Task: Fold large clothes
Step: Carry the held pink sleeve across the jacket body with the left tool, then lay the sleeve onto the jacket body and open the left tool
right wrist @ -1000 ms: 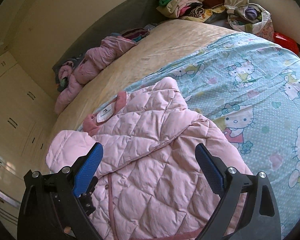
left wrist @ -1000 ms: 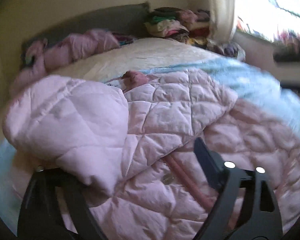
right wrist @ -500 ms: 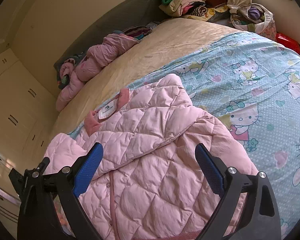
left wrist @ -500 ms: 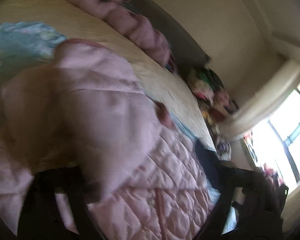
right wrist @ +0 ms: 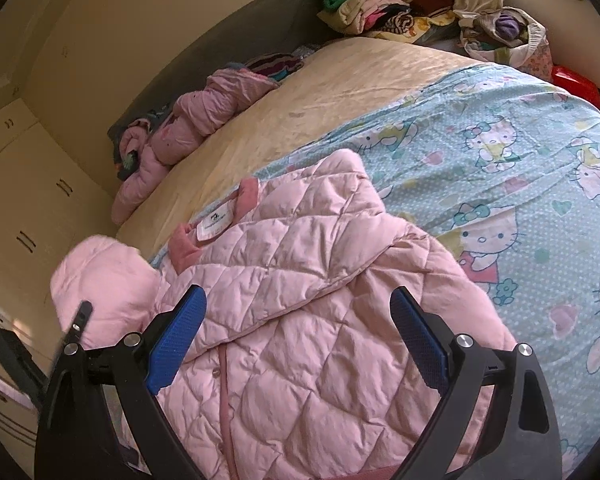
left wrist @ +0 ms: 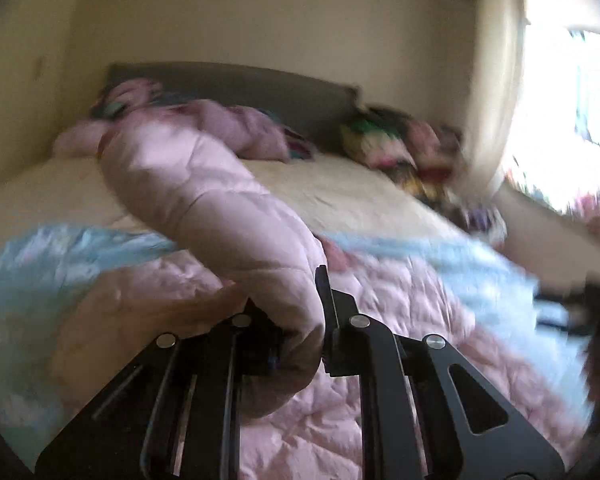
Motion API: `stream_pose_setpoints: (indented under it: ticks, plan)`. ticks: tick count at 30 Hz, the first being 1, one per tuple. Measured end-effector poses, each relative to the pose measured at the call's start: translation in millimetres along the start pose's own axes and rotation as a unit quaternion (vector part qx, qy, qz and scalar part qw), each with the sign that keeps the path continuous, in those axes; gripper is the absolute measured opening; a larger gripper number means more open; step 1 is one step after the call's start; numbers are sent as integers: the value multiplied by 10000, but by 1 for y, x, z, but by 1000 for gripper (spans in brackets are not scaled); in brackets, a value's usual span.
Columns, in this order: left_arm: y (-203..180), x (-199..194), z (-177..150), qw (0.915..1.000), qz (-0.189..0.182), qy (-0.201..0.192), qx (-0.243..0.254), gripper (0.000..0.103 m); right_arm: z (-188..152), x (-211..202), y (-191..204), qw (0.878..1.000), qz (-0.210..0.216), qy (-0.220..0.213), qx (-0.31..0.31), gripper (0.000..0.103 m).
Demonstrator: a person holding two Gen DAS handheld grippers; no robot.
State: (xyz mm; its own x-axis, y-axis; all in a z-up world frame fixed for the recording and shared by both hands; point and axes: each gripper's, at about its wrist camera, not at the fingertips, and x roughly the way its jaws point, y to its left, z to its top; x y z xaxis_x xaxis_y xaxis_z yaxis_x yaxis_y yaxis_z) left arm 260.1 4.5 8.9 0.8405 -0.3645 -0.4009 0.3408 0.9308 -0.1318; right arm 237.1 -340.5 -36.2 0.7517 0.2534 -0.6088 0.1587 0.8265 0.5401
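The left gripper [left wrist: 296, 320] pinches the sleeve [left wrist: 204, 200] of the pink quilted jacket [right wrist: 300, 300], which lies on the bed [right wrist: 340, 80] beneath the right gripper's [right wrist: 298, 344] wide-open, empty fingers [right wrist: 418, 340].

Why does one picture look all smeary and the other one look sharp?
In the left wrist view, motion blur smears the pink quilted jacket, the blue sheet and the clothes pile, and the window glares white. In the right wrist view, everything is crisp: you can see the jacket's stitching and the Hello Kitty prints on the sheet. Both views bend at the edges from the fisheye lens.
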Motion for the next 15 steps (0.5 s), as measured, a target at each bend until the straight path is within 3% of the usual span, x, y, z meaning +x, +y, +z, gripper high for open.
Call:
stream_pose_setpoints:
  ticks: [5, 7, 12, 15]
  plan:
    - [-41, 34, -26, 9918, -165, 748, 1027, 8, 6, -6, -11, 9998, -29, -88, 176, 92]
    - [-47, 43, -36, 9876, -293, 979, 1190, 8, 8, -8, -14, 9997, -12, -82, 228, 92]
    - [-63, 47, -54, 9701, -211, 1114, 2147, 10, 8, -10, -16, 9996, -3, -114, 259, 92]
    - [-56, 49, -55, 9729, -283, 1203, 1957, 11, 8, -10, -16, 9996, 20, -89, 277, 92]
